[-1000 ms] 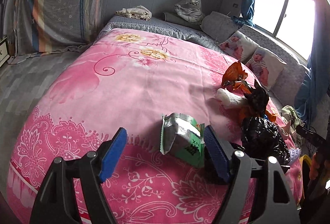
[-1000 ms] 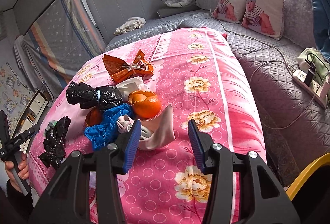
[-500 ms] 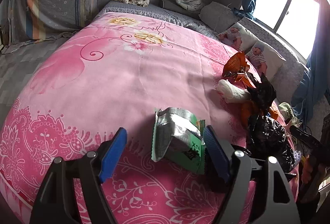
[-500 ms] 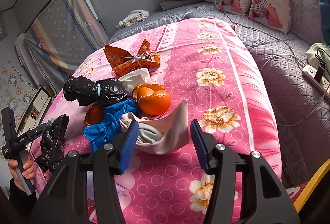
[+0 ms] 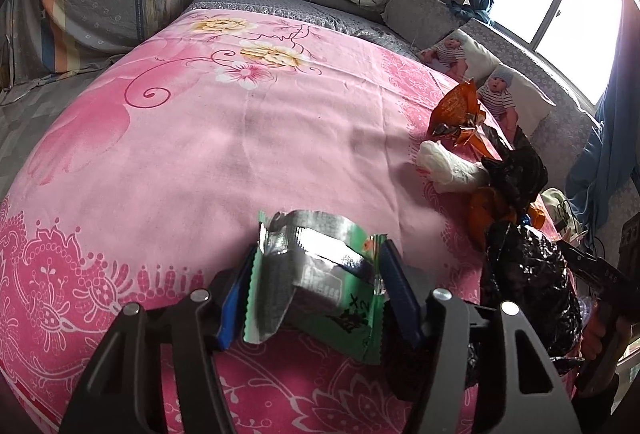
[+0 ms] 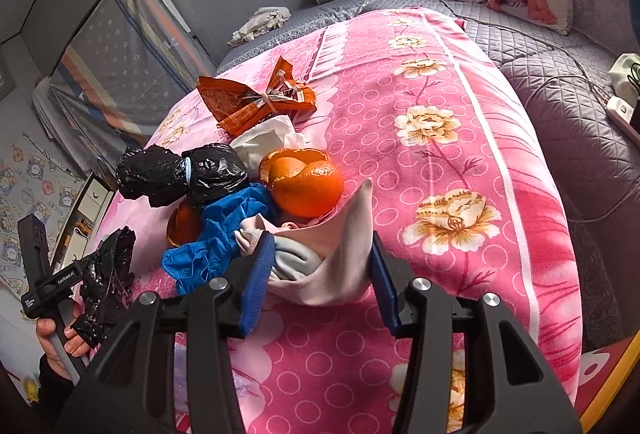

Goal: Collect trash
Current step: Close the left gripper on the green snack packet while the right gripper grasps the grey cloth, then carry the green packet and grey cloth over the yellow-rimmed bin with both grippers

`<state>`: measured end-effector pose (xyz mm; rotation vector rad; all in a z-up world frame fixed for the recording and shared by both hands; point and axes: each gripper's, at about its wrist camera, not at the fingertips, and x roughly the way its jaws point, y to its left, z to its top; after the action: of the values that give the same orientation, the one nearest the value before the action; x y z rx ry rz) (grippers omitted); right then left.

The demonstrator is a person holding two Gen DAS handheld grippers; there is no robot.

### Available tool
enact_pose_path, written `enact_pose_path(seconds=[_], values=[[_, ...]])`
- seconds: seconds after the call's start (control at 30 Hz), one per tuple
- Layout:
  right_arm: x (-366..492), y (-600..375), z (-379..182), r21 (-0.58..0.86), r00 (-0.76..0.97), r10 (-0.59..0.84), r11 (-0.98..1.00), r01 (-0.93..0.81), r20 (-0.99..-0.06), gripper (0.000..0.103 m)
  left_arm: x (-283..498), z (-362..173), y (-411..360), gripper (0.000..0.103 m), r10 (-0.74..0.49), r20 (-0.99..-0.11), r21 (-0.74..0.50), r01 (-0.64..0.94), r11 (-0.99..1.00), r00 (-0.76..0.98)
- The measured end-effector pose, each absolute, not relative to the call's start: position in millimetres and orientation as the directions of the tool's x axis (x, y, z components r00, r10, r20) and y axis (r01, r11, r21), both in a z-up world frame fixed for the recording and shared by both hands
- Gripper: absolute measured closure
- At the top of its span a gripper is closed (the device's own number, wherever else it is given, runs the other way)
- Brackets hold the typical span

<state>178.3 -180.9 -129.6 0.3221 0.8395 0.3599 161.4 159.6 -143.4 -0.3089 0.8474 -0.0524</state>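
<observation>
Left claw (image 5: 316, 286) pinches the green wrapper (image 5: 320, 282); only the right view shows the right claw (image 6: 320, 274) — half-open around pale cloth (image 6: 320, 254).

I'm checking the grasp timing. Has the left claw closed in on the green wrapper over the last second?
Yes. The left claw has narrowed: both blue pads now press the green wrapper, where earlier the left pad stood well apart over the pink bedspread.
</observation>
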Motion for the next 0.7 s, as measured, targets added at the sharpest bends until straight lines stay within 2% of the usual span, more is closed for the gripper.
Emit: enact_pose_path(seconds=[0.17,0.27,0.37,0.47,0.7], values=[[178.2,-180.7,-128.8,0.417,0.617,0.430,0.891,-0.176,-0.659,0.077,163.8,-145.2,161.1,0.069,-0.163,-0.731,-0.300,-0.097,0.949,0.662],[175.5,-178.7,-126.0,0.396,0.626,0.415,0.900,-0.180,-0.660,0.087,163.9,-144.8,163.9,0.075,-0.167,-0.725,-0.312,-0.102,0.945,0.668],[173.2,-176.9,-124.3,0.388,0.633,0.408,0.904,-0.179,-0.658,0.093,163.6,-145.5,164.9,0.079,-0.168,-0.724,-0.317,-0.106,0.943,0.669],[169.8,-177.7,-121.9,0.389,0.641,0.407,0.904,-0.178,-0.651,0.096,159.9,-141.4,166.6,0.087,-0.165,-0.712,-0.323,-0.109,0.940,0.683],[157.6,-187.8,-101.8,0.389,0.683,0.400,0.903,-0.181,-0.611,0.097,148.1,-124.8,179.1,0.088,-0.148,-0.679,-0.338,-0.126,0.933,0.719]])
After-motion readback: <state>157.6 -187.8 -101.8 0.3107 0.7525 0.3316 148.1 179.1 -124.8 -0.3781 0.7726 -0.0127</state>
